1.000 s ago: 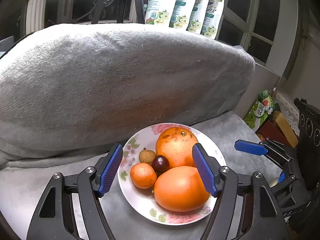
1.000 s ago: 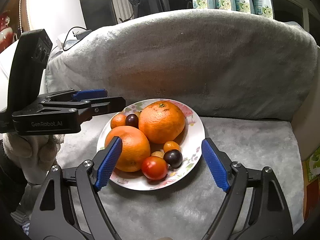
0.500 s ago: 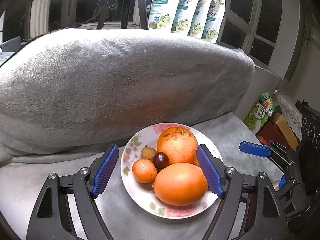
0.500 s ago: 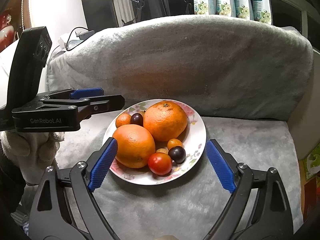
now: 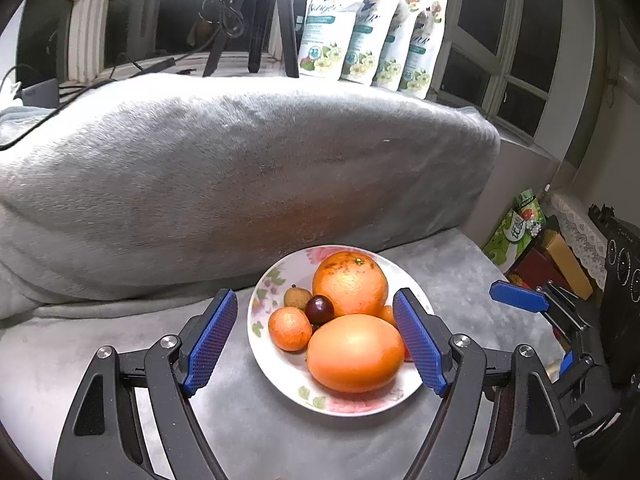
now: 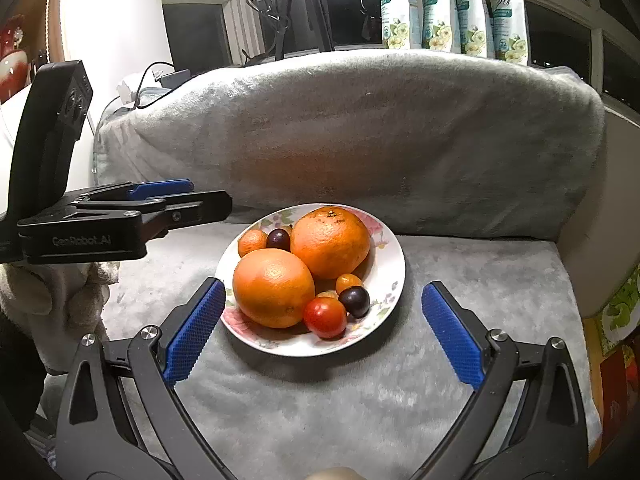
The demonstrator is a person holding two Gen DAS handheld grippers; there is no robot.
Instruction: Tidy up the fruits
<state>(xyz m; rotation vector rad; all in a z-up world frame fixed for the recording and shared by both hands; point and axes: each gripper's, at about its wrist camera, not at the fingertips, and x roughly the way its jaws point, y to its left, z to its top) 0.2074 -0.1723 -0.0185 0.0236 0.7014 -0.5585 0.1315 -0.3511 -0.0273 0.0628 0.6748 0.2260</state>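
Pulled back and up a bit over the last second, both left tongs (image 5: 314, 338) and right tongs (image 6: 322, 330) spread wide and holding nothing, so the plate (image 6: 394, 276) looks smaller now with all the fruit on it: two big oranges (image 6: 330, 242), small orange at 10 o'clock, tomato (image 6: 325, 317) and dark plums toward 5. Looks like backing off from a finished pile, or lining up for a pick, hard to say. Sitting on a grey fuzzy sofa seat (image 6: 360, 396), backrest behind at 12, pouches (image 5: 368, 36) on the windowsill, dark windows.
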